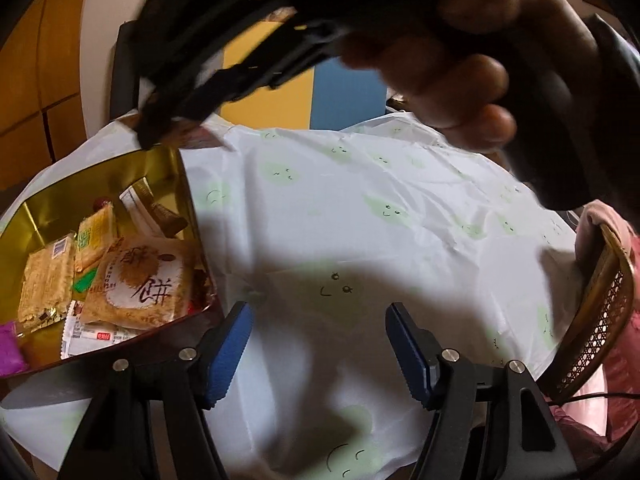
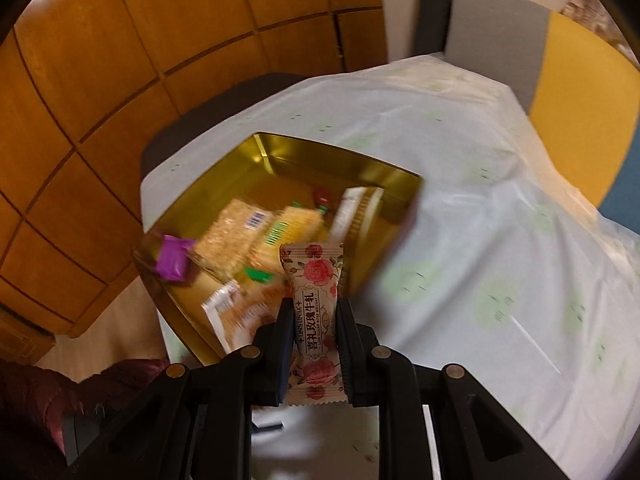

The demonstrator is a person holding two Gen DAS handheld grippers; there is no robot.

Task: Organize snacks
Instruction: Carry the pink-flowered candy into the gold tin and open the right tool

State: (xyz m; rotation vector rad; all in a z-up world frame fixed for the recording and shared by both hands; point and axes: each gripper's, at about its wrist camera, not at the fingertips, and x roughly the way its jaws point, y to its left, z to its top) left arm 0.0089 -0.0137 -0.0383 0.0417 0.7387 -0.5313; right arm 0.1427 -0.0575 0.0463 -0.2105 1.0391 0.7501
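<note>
A gold tin box (image 1: 168,168) sits on the table at the left and holds several wrapped snacks, with a large biscuit pack (image 1: 140,280) on top. My left gripper (image 1: 318,340) is open and empty above the tablecloth, just right of the box. My right gripper (image 2: 312,312) is shut on a rose-print nougat candy (image 2: 314,304) and holds it upright above the near edge of the gold box (image 2: 344,164). The box holds a purple candy (image 2: 174,260) and yellow cracker packs (image 2: 240,232). The right gripper and the hand on it (image 1: 460,60) cross the top of the left wrist view.
A white tablecloth with green faces (image 1: 360,208) covers the table. A rattan chair back (image 1: 600,312) with pink cloth stands at the right. Wooden panels (image 2: 120,60) and a grey and yellow wall (image 2: 560,80) lie behind the table.
</note>
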